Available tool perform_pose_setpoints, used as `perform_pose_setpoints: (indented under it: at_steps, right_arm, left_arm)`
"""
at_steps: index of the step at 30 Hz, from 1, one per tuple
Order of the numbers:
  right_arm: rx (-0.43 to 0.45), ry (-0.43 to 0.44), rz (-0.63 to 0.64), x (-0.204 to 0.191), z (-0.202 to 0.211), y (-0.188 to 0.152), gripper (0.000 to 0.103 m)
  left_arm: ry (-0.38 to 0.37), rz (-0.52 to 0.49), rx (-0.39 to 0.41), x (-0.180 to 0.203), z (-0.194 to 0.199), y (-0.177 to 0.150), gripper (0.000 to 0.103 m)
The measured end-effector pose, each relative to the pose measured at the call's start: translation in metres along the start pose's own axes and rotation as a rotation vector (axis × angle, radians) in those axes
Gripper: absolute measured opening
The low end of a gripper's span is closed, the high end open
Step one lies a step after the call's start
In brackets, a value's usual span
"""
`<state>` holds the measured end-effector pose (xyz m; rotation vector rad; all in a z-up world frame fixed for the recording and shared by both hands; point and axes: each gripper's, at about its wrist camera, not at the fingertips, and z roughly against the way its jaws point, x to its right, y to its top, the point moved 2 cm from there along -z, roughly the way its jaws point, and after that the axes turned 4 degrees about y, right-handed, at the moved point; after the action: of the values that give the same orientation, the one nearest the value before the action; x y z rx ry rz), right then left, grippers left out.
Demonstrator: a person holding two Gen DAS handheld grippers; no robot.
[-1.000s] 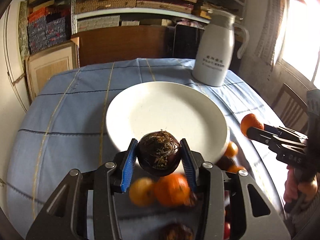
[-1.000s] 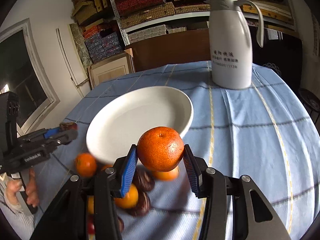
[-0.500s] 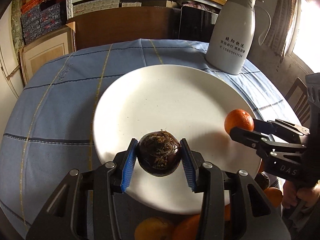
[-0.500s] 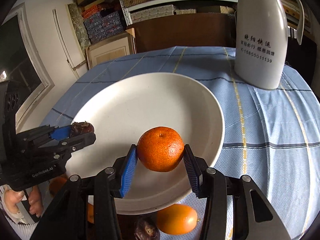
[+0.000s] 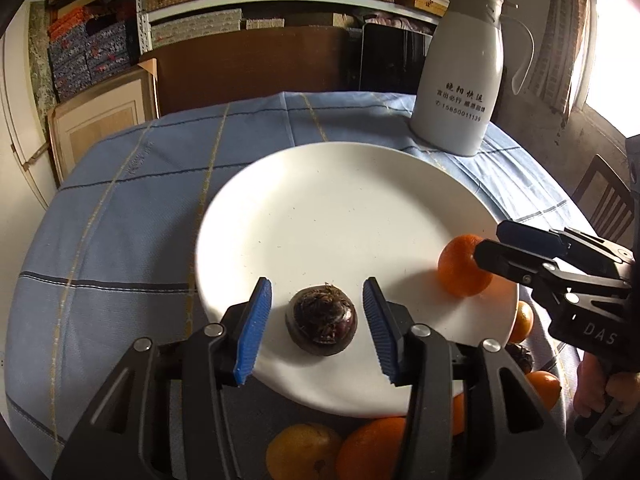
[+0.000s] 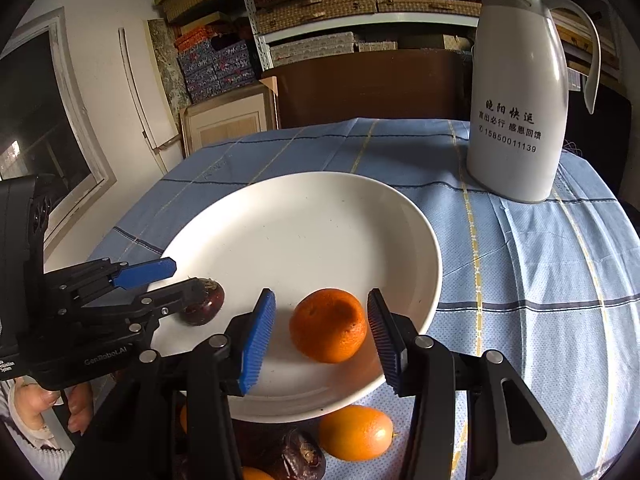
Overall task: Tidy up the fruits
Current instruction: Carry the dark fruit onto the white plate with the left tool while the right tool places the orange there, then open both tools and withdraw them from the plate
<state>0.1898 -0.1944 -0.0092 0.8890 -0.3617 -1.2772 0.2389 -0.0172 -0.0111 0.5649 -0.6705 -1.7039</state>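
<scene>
The dark fruit [image 5: 322, 320], round with a rough, fibrous crown, sits on the near part of the white plate [image 5: 320, 184], between the blue pads of the left gripper [image 5: 318, 320]. The jaws are opening, and a clear gap shows on either side, so neither pad presses it. To its right on the plate lies the orange [image 6: 328, 325], bright and dimpled, between the pads of the right gripper [image 6: 322, 330], whose jaws stand spread with a gap at both sides; it rests loose on the plate's near right edge. More oranges [image 5: 370, 448] and dark fruits [image 6: 298, 456] lie on the blue checked cloth [image 6: 520, 260] just near of the plate. A white jug [image 6: 520, 92] stands far right on the table. A hand [image 6: 52, 408] grips the left tool's handle.
</scene>
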Motion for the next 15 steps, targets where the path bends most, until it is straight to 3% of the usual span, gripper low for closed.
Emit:
perform_pose_setpoints:
  at_steps: [5,8,15]
  right_arm:
    - [0.025,-0.012,0.025,-0.009,0.011,-0.004,0.049]
    - [0.038,-0.014,0.037,-0.013,0.017,-0.006,0.049]
    - [0.068,-0.012,0.044,-0.021,0.032,-0.011,0.049]
  left_arm:
    - [0.063,-0.013,0.055,0.003,0.020,-0.003,0.047]
    - [0.108,-0.020,0.092,0.004,0.033,-0.005,0.061]
    - [0.132,0.001,0.121,0.001,0.053,-0.016,0.061]
